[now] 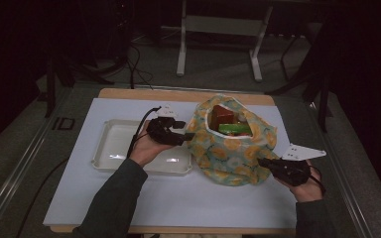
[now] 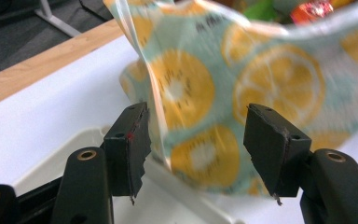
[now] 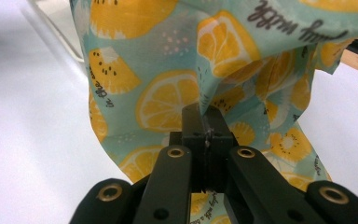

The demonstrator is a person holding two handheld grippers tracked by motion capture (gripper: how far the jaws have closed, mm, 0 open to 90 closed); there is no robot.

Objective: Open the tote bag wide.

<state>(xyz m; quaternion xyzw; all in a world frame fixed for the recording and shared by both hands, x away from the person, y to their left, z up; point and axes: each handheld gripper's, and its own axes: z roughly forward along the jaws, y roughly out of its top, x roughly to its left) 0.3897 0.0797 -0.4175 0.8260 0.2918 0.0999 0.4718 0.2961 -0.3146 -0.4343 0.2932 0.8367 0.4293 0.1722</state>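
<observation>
The tabletop [image 1: 129, 208], covered in a white sheet, carried everything, and the lemon-print bag [image 1: 230, 148] serves as the landmark here: it sat right of the tabletop's middle, mouth open upward, with a red packet [image 1: 222, 115] and a green packet [image 1: 234, 128] showing inside it. Just left of the bag, touching its side, lay an empty white tray [image 1: 114, 144]. The left tongs [image 1: 187, 136] were at the bag's left edge with their jaws standing wide, a fold of the cloth hanging between them but not pressed by either pad [image 2: 129, 140]. The right tongs [image 3: 206, 122] were at the bag's lower right corner, clamped tight on a pinch of fabric. As a judgement, the risk lay in that one-sided hold: with just one corner gripped, any lift or pull could tip the bag and spill the packets, or the thin cloth could slip free.
</observation>
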